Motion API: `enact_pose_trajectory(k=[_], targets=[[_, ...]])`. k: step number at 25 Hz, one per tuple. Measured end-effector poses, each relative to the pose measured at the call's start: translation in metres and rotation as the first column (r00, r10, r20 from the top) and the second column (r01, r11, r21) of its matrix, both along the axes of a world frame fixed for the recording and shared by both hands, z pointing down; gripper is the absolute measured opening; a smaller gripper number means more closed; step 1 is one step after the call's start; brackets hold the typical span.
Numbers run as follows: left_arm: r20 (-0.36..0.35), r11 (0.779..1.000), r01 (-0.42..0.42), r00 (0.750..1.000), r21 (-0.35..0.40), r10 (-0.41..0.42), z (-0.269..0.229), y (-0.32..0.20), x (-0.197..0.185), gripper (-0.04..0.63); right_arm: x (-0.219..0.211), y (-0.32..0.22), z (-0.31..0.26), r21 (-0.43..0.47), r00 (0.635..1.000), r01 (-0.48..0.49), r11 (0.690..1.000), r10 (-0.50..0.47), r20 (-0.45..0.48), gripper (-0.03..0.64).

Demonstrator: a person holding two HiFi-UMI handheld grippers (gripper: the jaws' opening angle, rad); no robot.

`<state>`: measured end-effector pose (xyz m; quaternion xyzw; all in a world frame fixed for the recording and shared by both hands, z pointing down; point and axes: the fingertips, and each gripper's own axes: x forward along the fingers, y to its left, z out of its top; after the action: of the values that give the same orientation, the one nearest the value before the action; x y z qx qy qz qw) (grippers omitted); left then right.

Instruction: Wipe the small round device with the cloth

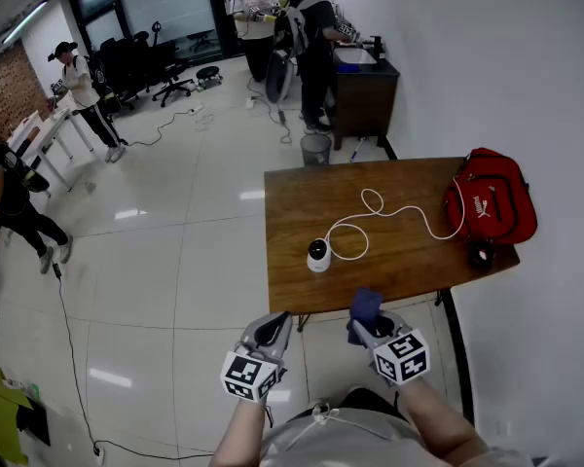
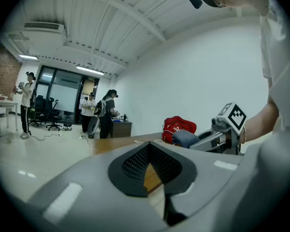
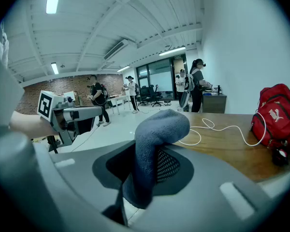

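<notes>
I see a wooden desk (image 1: 302, 202) against the white wall (image 1: 506, 66). Glossy tile floor (image 1: 175, 232) left of it, office chairs (image 1: 170, 81) and windows (image 1: 165, 8) beyond.

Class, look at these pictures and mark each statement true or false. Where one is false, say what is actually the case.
1. The right tongs grip a blue-grey cloth. True.
2. The small white round device stands on the wooden table. True.
3. The left tongs hold the white cable. False: they are shut and empty, and the cable lies on the table.
4. The red bag lies on the floor. False: it sits at the table's right end.
5. The cloth is touching the device. False: they are apart, with the cloth near the table's front edge.
</notes>
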<state>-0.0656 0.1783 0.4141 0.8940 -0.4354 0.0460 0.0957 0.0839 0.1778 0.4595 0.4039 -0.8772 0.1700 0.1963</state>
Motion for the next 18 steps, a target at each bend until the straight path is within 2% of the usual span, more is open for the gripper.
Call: enact_pose_trajectory(k=[4, 9, 18], targets=[[-0.002, 1.0, 0.013, 1.0, -0.024, -0.013, 0.012, -0.018, -0.009, 0.006, -0.01, -0.016, 0.006, -0.006, 1.0, 0.015, 1.0, -0.015, -0.008, 0.103], [0.004, 0.999, 0.01, 1.0, -0.046, -0.01, 0.025, -0.057, -0.002, 0.006, -0.011, -0.055, 0.022, -0.031, 0.999, 0.039, 0.999, -0.039, -0.003, 0.103], [0.024, 0.998, 0.036, 0.999, -0.061, -0.034, 0.033, -0.152, 0.018, 0.006, -0.026, -0.145, 0.039, -0.056, 0.984, 0.18, 0.982, -0.18, 0.005, 0.103]])
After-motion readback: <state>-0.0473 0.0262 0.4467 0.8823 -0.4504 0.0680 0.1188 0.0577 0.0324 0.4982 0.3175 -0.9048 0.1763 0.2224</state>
